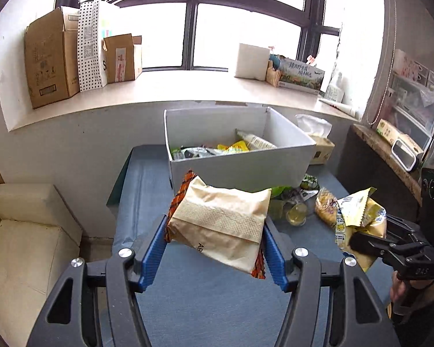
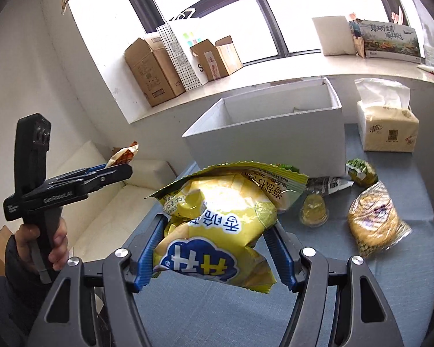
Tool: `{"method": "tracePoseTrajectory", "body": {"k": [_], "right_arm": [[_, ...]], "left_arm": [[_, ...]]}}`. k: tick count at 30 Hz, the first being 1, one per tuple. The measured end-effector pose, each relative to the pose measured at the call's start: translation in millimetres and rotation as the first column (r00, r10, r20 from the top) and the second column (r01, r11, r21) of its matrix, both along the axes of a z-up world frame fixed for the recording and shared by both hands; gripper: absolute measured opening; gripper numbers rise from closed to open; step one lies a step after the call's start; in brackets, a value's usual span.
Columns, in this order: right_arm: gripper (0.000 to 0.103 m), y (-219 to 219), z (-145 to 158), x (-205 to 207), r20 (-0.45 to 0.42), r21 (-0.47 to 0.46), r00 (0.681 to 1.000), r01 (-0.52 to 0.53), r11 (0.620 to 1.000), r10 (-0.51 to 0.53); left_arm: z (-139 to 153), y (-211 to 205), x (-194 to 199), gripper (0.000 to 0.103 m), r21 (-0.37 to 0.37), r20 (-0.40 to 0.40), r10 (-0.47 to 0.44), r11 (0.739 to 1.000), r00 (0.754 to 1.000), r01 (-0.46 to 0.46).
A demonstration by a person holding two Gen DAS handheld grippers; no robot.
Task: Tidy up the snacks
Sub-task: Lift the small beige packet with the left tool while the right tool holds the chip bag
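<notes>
My left tongs point(image 1: 217, 240) are clamped part-way closed on a beige snack packet point(image 1: 220, 219) with orange-patterned ends; both blue pads press its sides and it hangs tilted between them, clear of the blue tabletop point(image 1: 199, 297). Straight ahead of these tongs, beyond the packet, stands the white box point(image 1: 240, 170), with several small packets already lying inside it against the far wall.

My right tongs point(image 2: 217, 248) grip a yellow chip bag point(image 2: 217, 231), also at a middling width, the pads squeezing its puffed body from both sides. The bag is lifted off the tabletop point(image 2: 217, 312), its crimped top edge pointing away from me toward the white box point(image 2: 269, 136), which sits just ahead.

To the right of the right tongs, loose on the tabletop, lie a clear bag of yellow snacks point(image 2: 374, 219), a small jelly cup point(image 2: 314, 211), a dark flat packet point(image 2: 328, 185) and a green packet point(image 2: 361, 170), the last two close against the box's near wall. Farther ahead and right, beside the box, stands a tissue pack point(image 2: 387, 127).

From the right view, my left hand point(image 2: 49, 237) wraps the handle of the left tongs, off to the left and over a cream sofa point(image 2: 107, 211). Behind everything, a windowsill point(image 1: 159, 92) carries cardboard boxes point(image 1: 52, 57).
</notes>
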State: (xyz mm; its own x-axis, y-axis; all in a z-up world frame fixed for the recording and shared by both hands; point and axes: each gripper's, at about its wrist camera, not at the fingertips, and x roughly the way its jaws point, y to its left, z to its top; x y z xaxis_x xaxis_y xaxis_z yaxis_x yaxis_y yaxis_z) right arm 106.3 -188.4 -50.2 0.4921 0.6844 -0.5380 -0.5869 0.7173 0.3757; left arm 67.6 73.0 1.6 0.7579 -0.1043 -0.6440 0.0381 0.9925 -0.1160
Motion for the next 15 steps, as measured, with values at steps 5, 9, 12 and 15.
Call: {"method": "tracePoseTrajectory", "body": {"k": [5,9,12,15], "right_arm": [[0.072,-12,31,26,0.049,0.005,0.998,0.031,0.999,-0.032],[0.072,-14,52,58,0.064,0.022,0.997,0.053,0.998,-0.054],[0.072,-12,66,82,0.093,0.002,0.993,0.078,0.997,-0.078],[0.072,-6,76,106,0.107,-0.018,0.990,0.094,0.995,-0.092]], "left_arm": [[35,-2,22,0.067,-0.016,0.047,0.012,1.000,0.999,-0.011],[51,-3,53,0.067,-0.006,0.064,0.021,1.000,0.998,-0.021],[58,-2,79,0.067,-0.008,0.071,0.026,1.000,0.997,-0.026],[61,0,110,0.067,0.004,0.075,0.035,0.999,0.997,-0.035]]}}
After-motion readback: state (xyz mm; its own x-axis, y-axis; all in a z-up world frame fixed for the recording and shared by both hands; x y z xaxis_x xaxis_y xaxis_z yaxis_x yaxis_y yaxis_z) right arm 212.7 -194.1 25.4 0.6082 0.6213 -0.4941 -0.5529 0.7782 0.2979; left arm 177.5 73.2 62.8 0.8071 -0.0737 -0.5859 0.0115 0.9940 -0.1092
